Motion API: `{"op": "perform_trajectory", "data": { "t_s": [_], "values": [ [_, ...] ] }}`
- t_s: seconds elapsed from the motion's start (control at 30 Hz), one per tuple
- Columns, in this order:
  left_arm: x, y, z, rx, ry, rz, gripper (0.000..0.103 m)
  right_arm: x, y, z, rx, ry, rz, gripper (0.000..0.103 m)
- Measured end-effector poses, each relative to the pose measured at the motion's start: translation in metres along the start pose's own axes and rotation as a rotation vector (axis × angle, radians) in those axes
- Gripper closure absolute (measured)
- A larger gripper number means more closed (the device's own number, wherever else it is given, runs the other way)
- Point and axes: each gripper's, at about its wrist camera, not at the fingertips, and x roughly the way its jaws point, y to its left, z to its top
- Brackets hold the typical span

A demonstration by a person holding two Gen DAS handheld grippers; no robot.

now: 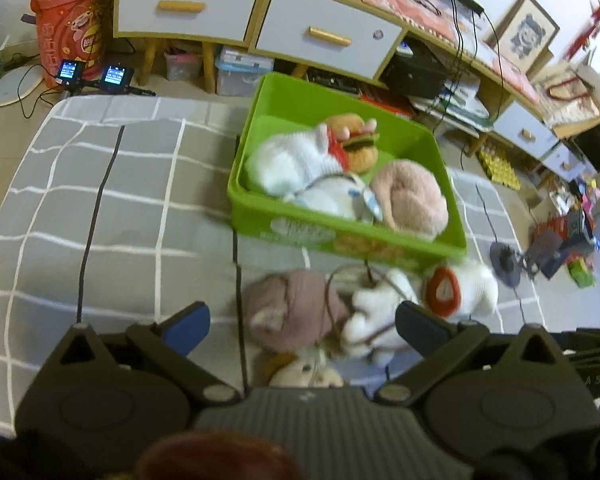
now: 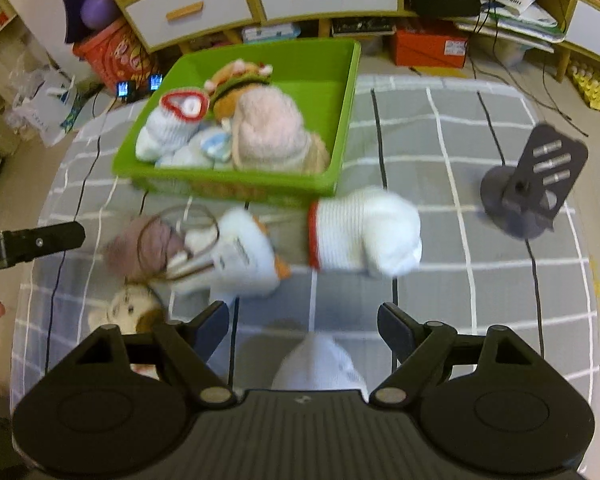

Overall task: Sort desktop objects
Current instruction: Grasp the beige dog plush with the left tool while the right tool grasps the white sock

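Note:
A green bin (image 1: 452, 184) (image 2: 344, 120) on the grey checked table holds several knitted items, among them a pink hat (image 1: 410, 196) (image 2: 268, 132) and a burger plush (image 1: 356, 140). In front of it lie a mauve knitted hat (image 1: 288, 308) (image 2: 144, 248), a white plush (image 1: 376, 316) (image 2: 244, 256), a white sock with a red cuff (image 1: 464, 284) (image 2: 364, 232) and a small dog plush (image 1: 304, 372) (image 2: 128, 308). My left gripper (image 1: 302, 320) is open above the mauve hat and white plush. My right gripper (image 2: 304, 328) is open, empty, with a white sock (image 2: 320, 364) below it.
A dark phone stand (image 2: 532, 188) (image 1: 508, 260) stands on the table's right side. Cabinets with drawers (image 1: 188, 4) and floor clutter lie beyond the table. A red snack tub (image 1: 68, 32) stands at the far left. The left gripper's side shows in the right wrist view (image 2: 32, 244).

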Motion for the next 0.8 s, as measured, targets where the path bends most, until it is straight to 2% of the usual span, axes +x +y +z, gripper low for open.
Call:
{"op": "perform_trajectory", "data": {
  "t_s": [0.27, 0.53, 0.8],
  "values": [
    [-0.003, -0.002, -0.026, 0.053, 0.069, -0.021, 0.001, 0.003, -0.006, -0.025, 0.043, 0.063, 0.038, 0.021],
    [0.010, -0.001, -0.049, 0.116, 0.129, -0.002, 0.001, 0.026, -0.016, -0.046, 0.125, 0.162, 0.054, 0.021],
    [0.016, -0.003, -0.063, 0.188, 0.101, 0.005, 0.003, 0.044, -0.017, -0.061, 0.181, 0.197, 0.063, 0.021]
  ]
}}
